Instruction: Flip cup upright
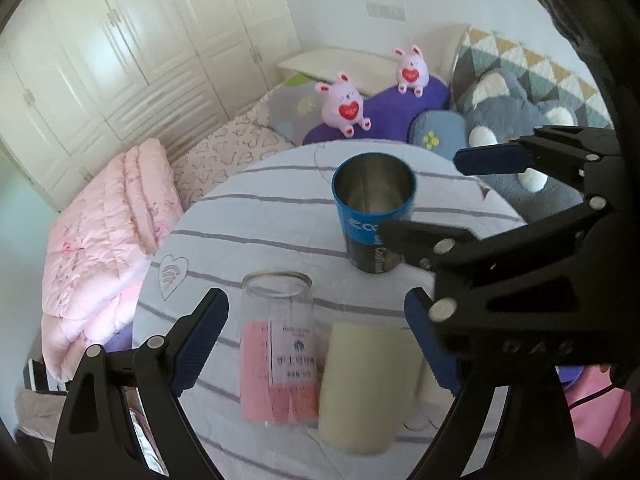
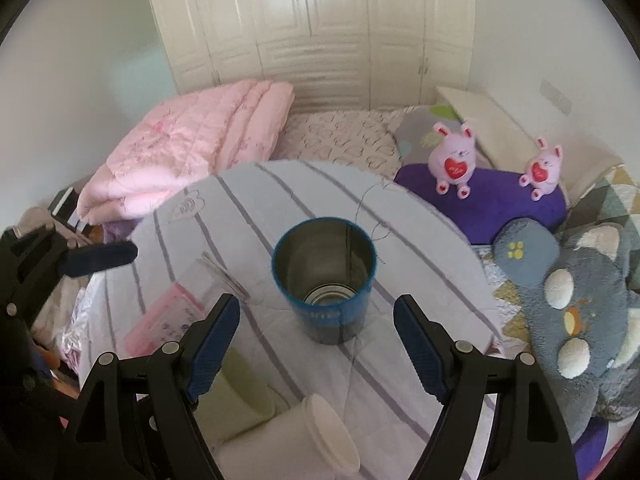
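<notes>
Blue tin cup [image 2: 325,283] stands upright near the middle of the round striped table [image 2: 420,248], mouth up, bare metal inside, nothing in it; printed lettering wraps its outer wall. A clear glass jar [image 1: 278,354] with a pink and white label lies beside a cream cup [image 1: 362,388], touching it. A white paper cup [image 2: 316,436] lies on its side at the near edge. Left gripper [image 1: 318,344] is spread wide around the jar and cream cup, holding nothing. Right gripper [image 2: 318,346] is likewise spread wide, the tin cup just ahead of its fingers, not touching.
</notes>
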### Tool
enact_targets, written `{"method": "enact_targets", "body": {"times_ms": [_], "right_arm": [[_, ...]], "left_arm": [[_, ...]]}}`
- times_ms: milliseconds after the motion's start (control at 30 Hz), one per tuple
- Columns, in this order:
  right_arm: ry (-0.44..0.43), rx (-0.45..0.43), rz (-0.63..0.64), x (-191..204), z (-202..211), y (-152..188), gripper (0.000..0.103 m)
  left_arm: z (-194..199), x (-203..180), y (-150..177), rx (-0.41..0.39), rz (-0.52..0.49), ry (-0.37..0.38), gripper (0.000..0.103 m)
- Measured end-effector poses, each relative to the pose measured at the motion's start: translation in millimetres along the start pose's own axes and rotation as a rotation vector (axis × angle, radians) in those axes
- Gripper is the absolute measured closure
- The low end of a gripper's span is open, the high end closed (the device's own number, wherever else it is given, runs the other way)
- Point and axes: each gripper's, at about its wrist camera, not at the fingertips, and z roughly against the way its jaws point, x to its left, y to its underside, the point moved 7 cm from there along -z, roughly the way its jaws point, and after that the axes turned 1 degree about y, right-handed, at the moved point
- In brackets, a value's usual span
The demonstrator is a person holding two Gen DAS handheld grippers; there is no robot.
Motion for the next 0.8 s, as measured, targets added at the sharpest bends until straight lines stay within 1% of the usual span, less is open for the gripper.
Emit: {"method": "enact_targets", "body": {"times_ms": [133, 300, 400, 500, 533, 600, 667, 800], "right_arm": [[0.033, -0.033, -0.010, 4, 34, 7, 0.022], [0.073, -0.077, -0.054, 11, 71, 26, 0.022], [0.128, -0.108, -0.060, 13, 86, 38, 0.022], [0.202, -0.159, -0.080, 10, 104, 50, 0.022], [0.214, -0.176, -0.094, 10, 111, 54, 0.022], [0.220, -0.188, -0.111, 11, 117, 62, 0.022], [0.219, -0.187, -0.112, 16, 121, 71, 0.022], [0.251, -0.200, -0.096, 21, 129, 84, 0.022]], "left_arm": [[28, 0, 13, -0.047, 0.032, -0.019, 0.012], [58, 5, 36, -0.105, 0.112, -0.048, 0.012], [71, 8, 47, -0.141, 0.158, -0.079, 0.012], [84, 12, 59, -0.182, 0.209, -0.107, 0.011], [87, 13, 62, -0.189, 0.218, -0.111, 0.011], [97, 13, 70, -0.221, 0.248, -0.101, 0.010], [103, 10, 75, -0.238, 0.262, -0.094, 0.007], [114, 9, 82, -0.280, 0.288, -0.113, 0.004]]}}
